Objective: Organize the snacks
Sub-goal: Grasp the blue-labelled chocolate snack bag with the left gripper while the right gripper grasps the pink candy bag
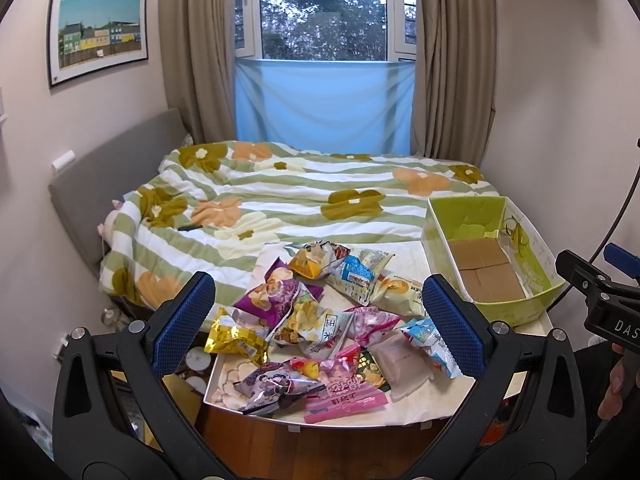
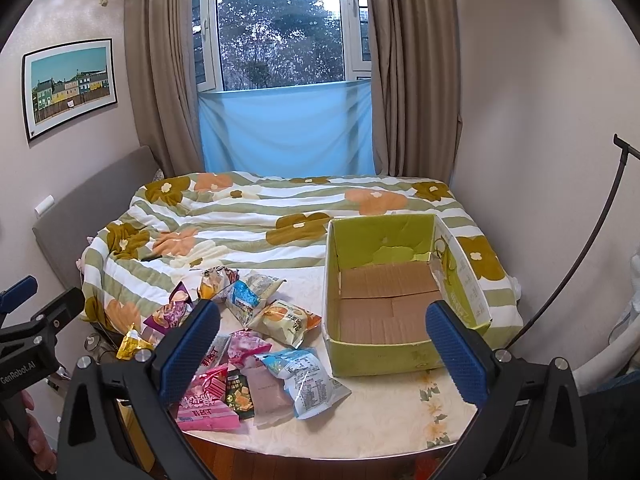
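Blue-padded fingers frame the bottom of both views: the left hand-held gripper (image 1: 316,320) and the right hand-held gripper (image 2: 322,342) both stand spread wide with nothing between their pads. Below them, in the lower middle of the frame, a loose heap of snack packets (image 1: 320,320) lies on the pale flowered surface (image 2: 384,420). At right centre sits the green cardboard box (image 2: 384,292), open-topped and bare inside. These packets look light, puffed with air, crinkly and slick, and the chips inside would likely crush. I would pinch a flat sealed edge rather than the belly. The pink wafer packet (image 2: 206,402) and the blue-white packet (image 2: 304,380) lie nearest the front edge, the blue-white one near the box.
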The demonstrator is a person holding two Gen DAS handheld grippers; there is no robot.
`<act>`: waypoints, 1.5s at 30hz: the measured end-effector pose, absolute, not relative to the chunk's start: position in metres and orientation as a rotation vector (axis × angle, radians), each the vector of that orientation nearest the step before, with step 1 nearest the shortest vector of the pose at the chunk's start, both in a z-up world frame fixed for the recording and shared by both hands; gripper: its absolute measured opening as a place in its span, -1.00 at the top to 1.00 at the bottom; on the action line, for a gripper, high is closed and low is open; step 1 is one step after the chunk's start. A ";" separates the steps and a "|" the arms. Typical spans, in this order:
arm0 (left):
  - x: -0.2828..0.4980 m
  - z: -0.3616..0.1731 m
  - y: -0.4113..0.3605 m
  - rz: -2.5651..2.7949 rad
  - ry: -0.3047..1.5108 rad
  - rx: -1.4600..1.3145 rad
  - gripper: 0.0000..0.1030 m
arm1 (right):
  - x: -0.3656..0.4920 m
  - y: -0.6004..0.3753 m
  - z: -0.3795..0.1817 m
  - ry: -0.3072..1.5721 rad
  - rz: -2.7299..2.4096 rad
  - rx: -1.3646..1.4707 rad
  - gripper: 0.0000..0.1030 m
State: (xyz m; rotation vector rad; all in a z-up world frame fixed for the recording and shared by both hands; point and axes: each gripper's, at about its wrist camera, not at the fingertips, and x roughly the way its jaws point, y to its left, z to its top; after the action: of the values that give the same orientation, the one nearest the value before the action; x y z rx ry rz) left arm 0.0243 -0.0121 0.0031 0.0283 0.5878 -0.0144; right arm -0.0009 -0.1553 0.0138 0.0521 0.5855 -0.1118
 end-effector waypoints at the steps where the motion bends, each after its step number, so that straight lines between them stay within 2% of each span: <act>1: 0.025 0.003 -0.013 -0.013 0.590 0.027 -0.99 | -0.001 -0.156 0.014 0.587 -0.111 0.056 -0.99; 12: 0.041 -0.025 0.007 0.076 0.720 -0.038 -0.99 | 0.008 -0.160 -0.002 0.659 -0.040 0.061 -0.99; 32: 0.109 -0.200 0.093 0.072 1.209 -0.307 -0.99 | 0.068 -0.102 -0.126 0.964 0.155 0.092 -0.99; 45: 0.148 -0.273 0.109 -0.031 1.418 -0.446 -0.99 | 0.099 -0.033 -0.194 1.130 0.282 0.037 -0.99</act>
State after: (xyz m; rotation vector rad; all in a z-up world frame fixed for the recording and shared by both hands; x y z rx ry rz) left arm 0.1478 0.1094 -0.2728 -0.4458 1.4184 -0.0310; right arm 0.0992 -0.0328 -0.1940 0.0368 1.1301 0.2824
